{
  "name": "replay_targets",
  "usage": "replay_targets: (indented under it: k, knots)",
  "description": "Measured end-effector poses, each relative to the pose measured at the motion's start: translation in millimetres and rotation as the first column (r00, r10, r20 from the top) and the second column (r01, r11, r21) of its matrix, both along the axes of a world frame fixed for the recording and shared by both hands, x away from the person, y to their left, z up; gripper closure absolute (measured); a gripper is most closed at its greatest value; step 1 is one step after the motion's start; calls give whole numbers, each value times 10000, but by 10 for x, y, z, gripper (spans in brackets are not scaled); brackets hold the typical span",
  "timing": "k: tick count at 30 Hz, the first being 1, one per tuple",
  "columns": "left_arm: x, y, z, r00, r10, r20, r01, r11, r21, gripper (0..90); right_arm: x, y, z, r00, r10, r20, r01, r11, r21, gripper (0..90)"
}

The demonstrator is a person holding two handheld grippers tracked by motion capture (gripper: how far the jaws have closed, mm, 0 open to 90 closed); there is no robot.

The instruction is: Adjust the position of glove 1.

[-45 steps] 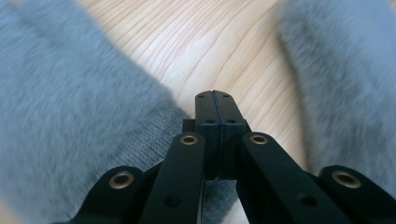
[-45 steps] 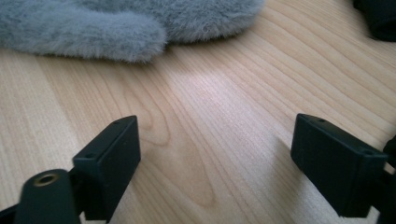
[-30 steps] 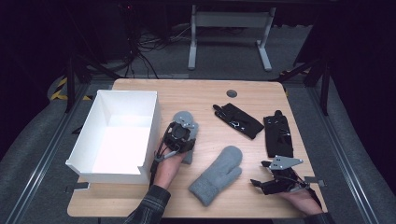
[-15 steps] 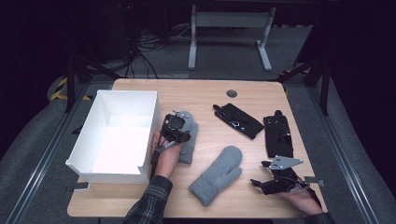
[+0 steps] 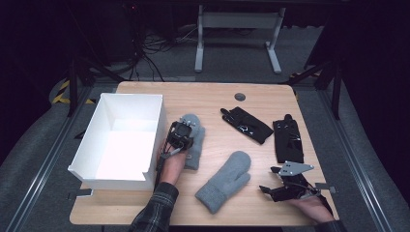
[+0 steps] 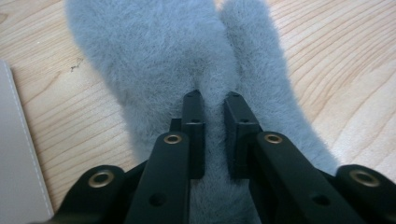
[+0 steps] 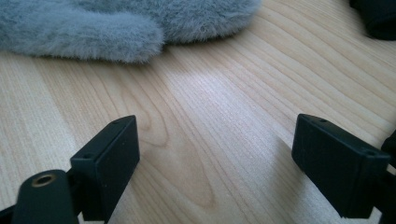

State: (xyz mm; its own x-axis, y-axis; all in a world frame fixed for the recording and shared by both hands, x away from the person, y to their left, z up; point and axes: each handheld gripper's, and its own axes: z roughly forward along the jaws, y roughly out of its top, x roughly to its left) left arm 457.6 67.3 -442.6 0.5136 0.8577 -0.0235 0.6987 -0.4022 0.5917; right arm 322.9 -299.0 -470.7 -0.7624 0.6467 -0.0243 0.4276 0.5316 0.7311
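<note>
A fluffy grey mitten lies beside the white box, fingers pointing away from me. My left gripper sits down on it. In the left gripper view its jaws have just been closing and stand almost together, pinching a ridge of the mitten's pile. A second grey mitten lies slanted near the table's front. My right gripper rests low at the front right, open, with bare wood between its jaws. That second mitten lies ahead of it, apart from the jaws.
A white open box stands at the left, its wall close beside the left gripper. Two black gloves lie at the back right, one slanted, one straight. A round grommet sits near the far edge.
My left gripper has sunk onto the mitten next to the box and its jaws have drawn together on the pile. The right gripper has kept still.
</note>
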Motion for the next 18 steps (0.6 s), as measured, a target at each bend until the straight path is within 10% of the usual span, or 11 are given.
replay_targets:
  k: [18]
  knots:
    - [-189,16,343,9884,-1516,7,1507,9822,-1124,848,7,2,2,10000,-32,-13,32,10000,-38,150]
